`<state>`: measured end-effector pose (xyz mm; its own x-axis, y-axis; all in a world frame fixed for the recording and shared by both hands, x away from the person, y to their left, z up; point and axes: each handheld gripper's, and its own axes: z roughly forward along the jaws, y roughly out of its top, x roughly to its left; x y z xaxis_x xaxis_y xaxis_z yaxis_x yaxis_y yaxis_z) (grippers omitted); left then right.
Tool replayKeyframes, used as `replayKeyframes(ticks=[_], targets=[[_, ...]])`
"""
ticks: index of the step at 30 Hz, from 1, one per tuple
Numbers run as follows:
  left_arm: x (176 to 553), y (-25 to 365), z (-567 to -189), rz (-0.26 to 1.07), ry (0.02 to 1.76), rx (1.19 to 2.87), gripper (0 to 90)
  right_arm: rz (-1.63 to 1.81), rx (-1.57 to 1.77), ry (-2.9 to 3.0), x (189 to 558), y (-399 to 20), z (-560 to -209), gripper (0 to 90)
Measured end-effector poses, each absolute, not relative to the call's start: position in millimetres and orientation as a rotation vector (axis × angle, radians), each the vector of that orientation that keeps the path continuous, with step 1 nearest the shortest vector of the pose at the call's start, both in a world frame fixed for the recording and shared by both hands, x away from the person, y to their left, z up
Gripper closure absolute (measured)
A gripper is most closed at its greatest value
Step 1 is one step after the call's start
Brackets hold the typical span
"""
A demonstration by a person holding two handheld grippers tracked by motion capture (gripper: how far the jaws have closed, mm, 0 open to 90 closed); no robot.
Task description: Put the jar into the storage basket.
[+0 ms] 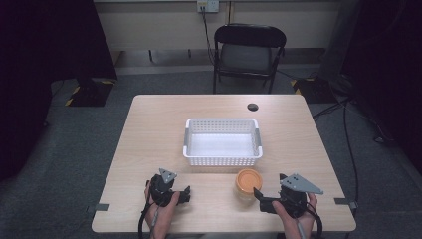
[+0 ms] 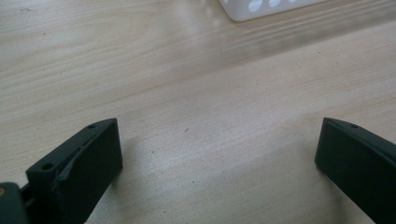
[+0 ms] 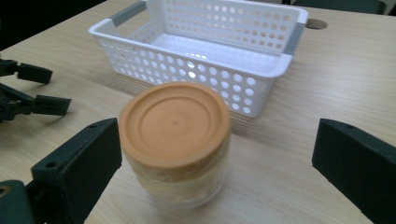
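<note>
one jar with an orange lid stands upright on the worktop, just ahead of the right hand-held gripper, whose jaws are spread wide to either side of it without touching. its long axis is vertical. the left hand-held gripper, also held apart, is seen farther off over bare wood. a white perforated basket sits just beyond the jar; behind the worktop a folding chair is seen.

High view overhead; gripper views low, close, probably sharing the basket.
</note>
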<state>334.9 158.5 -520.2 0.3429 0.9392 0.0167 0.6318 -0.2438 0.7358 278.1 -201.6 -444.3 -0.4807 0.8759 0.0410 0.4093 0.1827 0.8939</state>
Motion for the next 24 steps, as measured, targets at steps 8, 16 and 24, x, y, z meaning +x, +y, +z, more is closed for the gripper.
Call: replayKeyframes(ticks=[8,16,24], targets=[[335,159,-520,0.62,1.369,1.972,0.2,1.275,1.108,2.035,281,-186,-443,0.4],[335,159,-520,0.62,1.369,1.973,0.2,1.241,1.088,2.083,296,-173,-447,0.4],[335,158,-520,0.62,1.369,1.972,0.2,1.186,1.088,2.133,312,-167,-457,0.5]])
